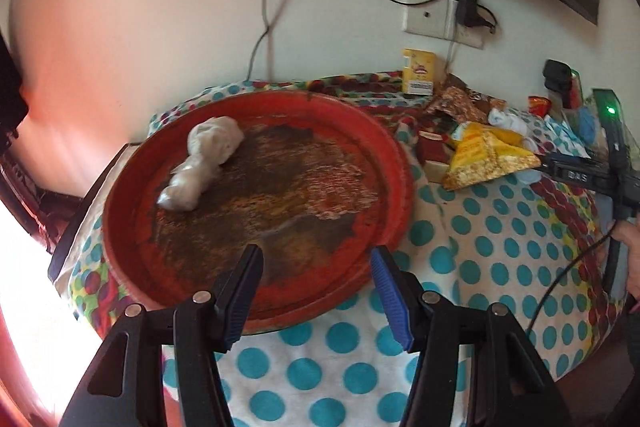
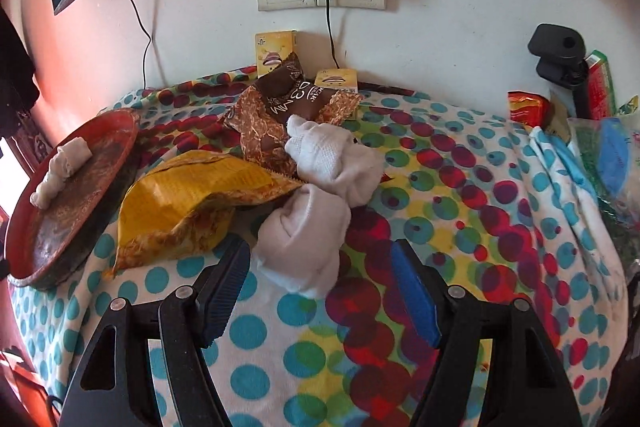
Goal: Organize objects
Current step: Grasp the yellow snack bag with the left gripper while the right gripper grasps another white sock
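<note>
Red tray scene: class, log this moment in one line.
red tray: one rolled sock | left gripper: open | right gripper: open, near white socks

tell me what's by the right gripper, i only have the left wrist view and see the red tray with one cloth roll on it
Observer: A knotted white cloth lies on the dotted blanket, just ahead of the right gripper, whose jaws stand open with nothing between them.
Operator: anything touching that cloth
Observer: Yes, a yellow snack bag lies against its left side.
Operator: what's behind it
Observer: A brown snack wrapper, and past that two small yellow boxes by the wall.
</note>
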The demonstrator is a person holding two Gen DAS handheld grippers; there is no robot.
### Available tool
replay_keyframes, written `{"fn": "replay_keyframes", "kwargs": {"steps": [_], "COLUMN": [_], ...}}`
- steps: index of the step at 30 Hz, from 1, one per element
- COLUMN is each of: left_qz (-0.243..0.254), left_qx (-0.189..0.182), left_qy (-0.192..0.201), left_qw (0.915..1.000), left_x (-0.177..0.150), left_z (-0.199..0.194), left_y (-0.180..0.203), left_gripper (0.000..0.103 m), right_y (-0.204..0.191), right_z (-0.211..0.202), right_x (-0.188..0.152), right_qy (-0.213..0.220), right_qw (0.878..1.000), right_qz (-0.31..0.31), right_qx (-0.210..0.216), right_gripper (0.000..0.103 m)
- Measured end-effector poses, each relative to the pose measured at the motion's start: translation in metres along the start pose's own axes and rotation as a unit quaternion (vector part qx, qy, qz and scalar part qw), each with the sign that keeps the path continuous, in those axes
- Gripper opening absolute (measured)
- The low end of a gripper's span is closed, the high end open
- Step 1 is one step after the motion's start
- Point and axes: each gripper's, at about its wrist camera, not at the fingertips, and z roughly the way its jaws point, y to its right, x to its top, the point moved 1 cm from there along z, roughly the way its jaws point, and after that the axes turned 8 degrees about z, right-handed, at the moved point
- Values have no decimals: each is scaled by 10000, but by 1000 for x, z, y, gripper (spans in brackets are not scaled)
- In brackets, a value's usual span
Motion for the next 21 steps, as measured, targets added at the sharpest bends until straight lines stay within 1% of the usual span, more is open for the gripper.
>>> {"fn": "replay_keyframes", "kwargs": {"steps": [2, 4, 5, 6, 9, 12, 14, 15, 17, 21], "left_qz": [188, 348, 421, 518, 798, 1134, 1317, 1415, 1569, 1859], "left_qx": [-248, -475, -585, -663, -736, -773, -801, -860, -854, -793], "left_qy": [51, 64, 108, 115, 106, 48, 8, 8, 20, -71], "left_qw": [9995, 9982, 9973, 9964, 9940, 9905, 9881, 9862, 9839, 9793], "left_x": [10, 21, 26, 32, 44, 53, 56, 58, 59, 64], "left_z": [3, 10, 12, 16, 28, 40, 48, 51, 58, 76], "left_y": [21, 41, 50, 60, 82, 107, 122, 130, 141, 161], "left_gripper": [58, 58, 58, 58, 58, 58, 58, 58, 58, 58], "right_y": [0, -2, -4, -6, -6, 6, 19, 26, 37, 37], "right_z": [8, 13, 14, 15, 12, 5, 2, 2, -1, 0], "right_x": [2, 3, 2, 2, -1, -3, -4, -5, -5, -5], "right_qy": [-44, -111, -122, -74, 72, 160, 190, 180, 173, 112], "right_qw": [10000, 9997, 9995, 9995, 9989, 9988, 9985, 9987, 9995, 9995], "right_qz": [-7, -59, -124, -209, -451, -466, -473, -446, -275, -299], "right_qx": [48, 215, 244, 215, 106, -18, -174, -172, -53, -31], "right_gripper": [66, 53, 51, 50, 46, 45, 45, 45, 45, 44]}}
